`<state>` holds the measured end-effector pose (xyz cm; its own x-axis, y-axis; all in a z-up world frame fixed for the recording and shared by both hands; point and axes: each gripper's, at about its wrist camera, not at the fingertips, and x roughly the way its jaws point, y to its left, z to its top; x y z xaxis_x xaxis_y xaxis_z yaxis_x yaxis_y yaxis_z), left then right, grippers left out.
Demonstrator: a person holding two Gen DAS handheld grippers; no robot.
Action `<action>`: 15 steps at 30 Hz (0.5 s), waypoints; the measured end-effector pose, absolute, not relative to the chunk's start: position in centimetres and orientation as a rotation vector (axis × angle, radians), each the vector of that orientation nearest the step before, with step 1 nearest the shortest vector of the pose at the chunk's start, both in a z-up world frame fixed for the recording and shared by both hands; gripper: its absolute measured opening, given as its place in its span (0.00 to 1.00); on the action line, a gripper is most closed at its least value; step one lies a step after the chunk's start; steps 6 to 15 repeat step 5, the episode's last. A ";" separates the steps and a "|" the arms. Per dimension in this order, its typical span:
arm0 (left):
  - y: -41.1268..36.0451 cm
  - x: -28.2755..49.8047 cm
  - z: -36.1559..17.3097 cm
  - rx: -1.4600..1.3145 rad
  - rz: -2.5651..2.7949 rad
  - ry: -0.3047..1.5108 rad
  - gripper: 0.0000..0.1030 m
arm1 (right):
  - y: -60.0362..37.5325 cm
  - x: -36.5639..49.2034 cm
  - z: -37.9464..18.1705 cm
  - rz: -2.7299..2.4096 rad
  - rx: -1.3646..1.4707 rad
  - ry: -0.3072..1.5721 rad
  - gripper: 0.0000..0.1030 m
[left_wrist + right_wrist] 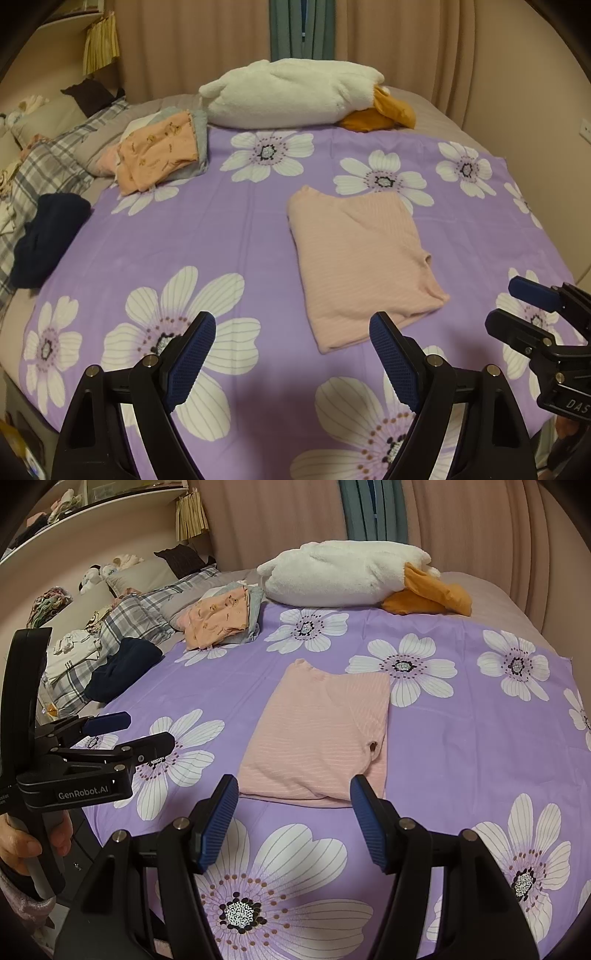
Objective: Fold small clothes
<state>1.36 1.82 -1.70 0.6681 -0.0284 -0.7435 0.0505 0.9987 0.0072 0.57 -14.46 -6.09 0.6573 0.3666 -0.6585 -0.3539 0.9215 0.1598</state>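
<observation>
With both the left tool (291,354) and right tool (291,818) spread and empty, the folded pink top (354,266) lay mid-bed on the floral sheet (229,236); a one-sided pinch would likely undo its folds.

Holding left gripper (291,332) tilted downward, jaws standing wide apart, nothing between the blue pads (192,363). Holding right gripper (291,799) at a similar downward tilt, jaws parted somewhat less, also gripping nothing. Keeping the two side by side, apart, not touching. Wrapping left hand (26,843) around the grey handle below the left gripper's body, fingers curled, a fuzzy sleeve (26,906) showing at the wrist.
</observation>
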 end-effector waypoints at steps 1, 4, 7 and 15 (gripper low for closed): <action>1.8 1.4 -1.7 0.028 -0.042 0.839 0.82 | -14.4 0.4 -6.0 0.406 0.018 0.749 0.61; 1.8 1.4 -1.8 0.029 -0.041 0.841 0.82 | -14.5 0.1 -6.2 0.405 0.017 0.745 0.61; 1.8 1.4 -1.8 0.028 -0.041 0.844 0.82 | -14.4 0.0 -6.2 0.406 0.016 0.743 0.62; 1.8 1.4 -1.8 0.028 -0.041 0.844 0.82 | -14.4 0.0 -6.2 0.406 0.016 0.743 0.62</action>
